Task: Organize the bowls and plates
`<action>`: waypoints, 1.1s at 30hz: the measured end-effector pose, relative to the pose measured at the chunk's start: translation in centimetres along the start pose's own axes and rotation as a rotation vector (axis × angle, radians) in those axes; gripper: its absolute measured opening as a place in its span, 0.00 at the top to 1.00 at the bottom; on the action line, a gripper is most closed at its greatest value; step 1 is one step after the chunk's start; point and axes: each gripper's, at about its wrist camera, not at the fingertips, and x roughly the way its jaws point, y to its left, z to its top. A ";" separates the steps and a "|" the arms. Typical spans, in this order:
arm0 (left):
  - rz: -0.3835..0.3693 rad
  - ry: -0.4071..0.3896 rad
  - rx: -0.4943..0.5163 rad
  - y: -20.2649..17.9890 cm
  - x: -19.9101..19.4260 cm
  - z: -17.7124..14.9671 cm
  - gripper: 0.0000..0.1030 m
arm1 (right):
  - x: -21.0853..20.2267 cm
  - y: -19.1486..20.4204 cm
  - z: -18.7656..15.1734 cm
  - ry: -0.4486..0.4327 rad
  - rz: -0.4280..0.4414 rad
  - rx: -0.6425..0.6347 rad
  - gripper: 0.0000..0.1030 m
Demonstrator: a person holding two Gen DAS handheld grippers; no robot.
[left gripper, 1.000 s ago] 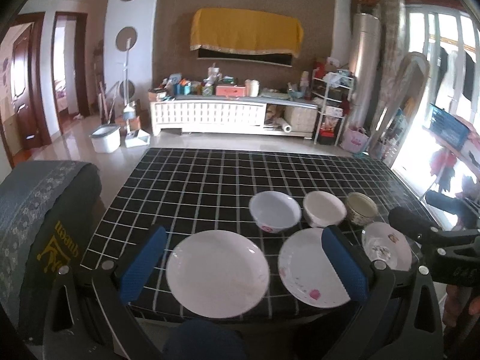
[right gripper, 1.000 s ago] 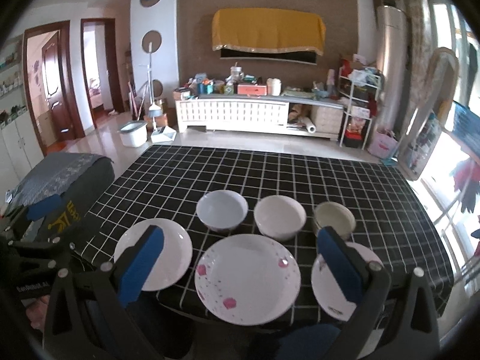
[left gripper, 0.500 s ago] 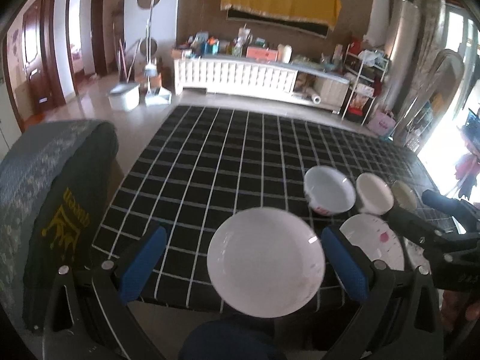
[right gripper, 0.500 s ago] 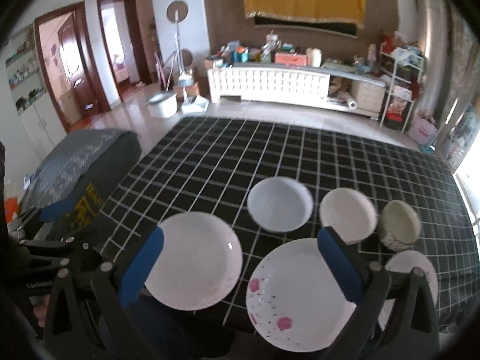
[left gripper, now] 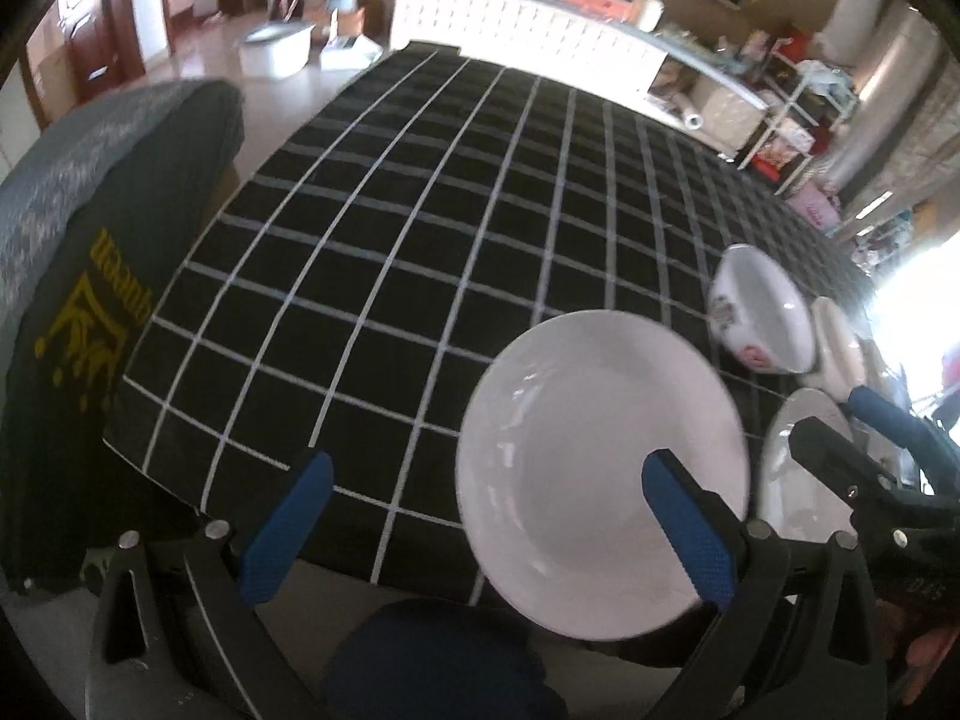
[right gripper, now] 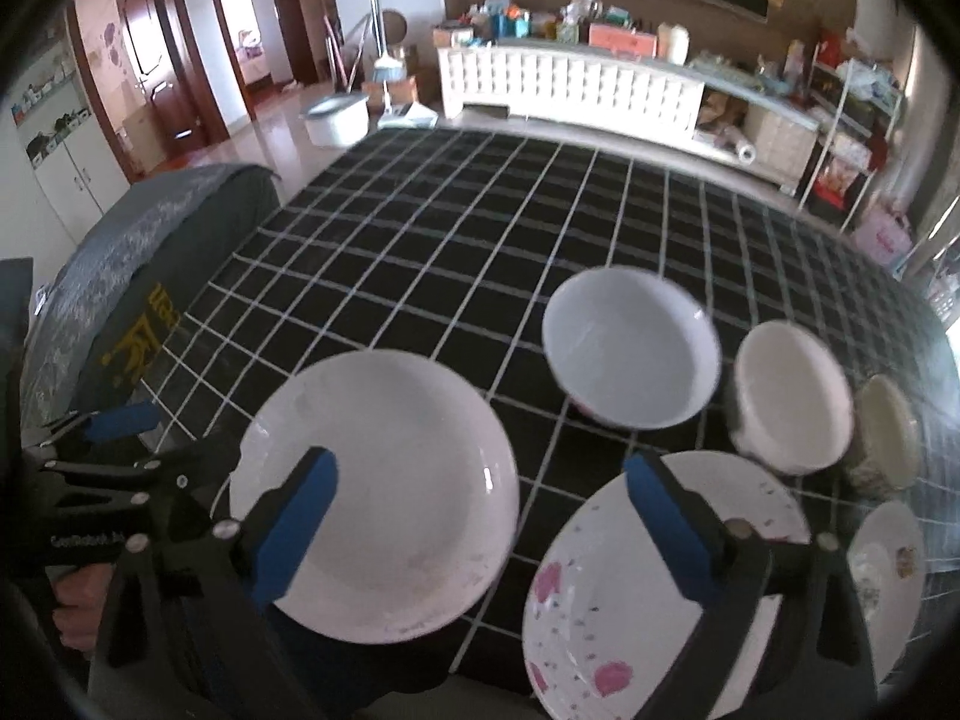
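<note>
Item: white plate [right gripper: 384, 498], lying at near edge of checked tabletop [left gripper: 456, 228], flowered plate [right gripper: 636, 588] just beside, bowls [right gripper: 630, 354] behind. Left gripper [left gripper: 480, 516] and right gripper [right gripper: 480, 528] are being held released, nothing gripped. Approx. advice: rim is best being pinched at overhanging edge, kept level.

Left tongs [left gripper: 486, 525]: black angular plastic frame, two fingers faced with blue textured pads [left gripper: 287, 525]; silver screws at finger bases. Rounded dark blue part low centre between arms.
Right tongs [right gripper: 480, 531]: same black frame, blue pads [right gripper: 669, 531], silver screws on arms.
Left tongs body in right wrist view carries small white lettering, unreadable; bare skin of left hand [right gripper: 78, 606] around its handle.
</note>
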 end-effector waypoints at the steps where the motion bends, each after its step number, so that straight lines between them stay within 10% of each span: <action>1: 0.003 0.015 -0.010 0.3 0.6 0.1 0.08 | 0.6 -0.1 0.0 0.012 0.001 0.005 0.11; 16: -0.059 0.162 -0.030 1.5 5.2 -0.3 0.68 | 5.9 -0.7 -0.8 0.172 0.004 0.019 0.62; 33: -0.055 0.156 -0.004 0.7 5.2 -0.9 0.81 | 6.2 -1.6 -1.4 0.197 -0.044 0.057 0.82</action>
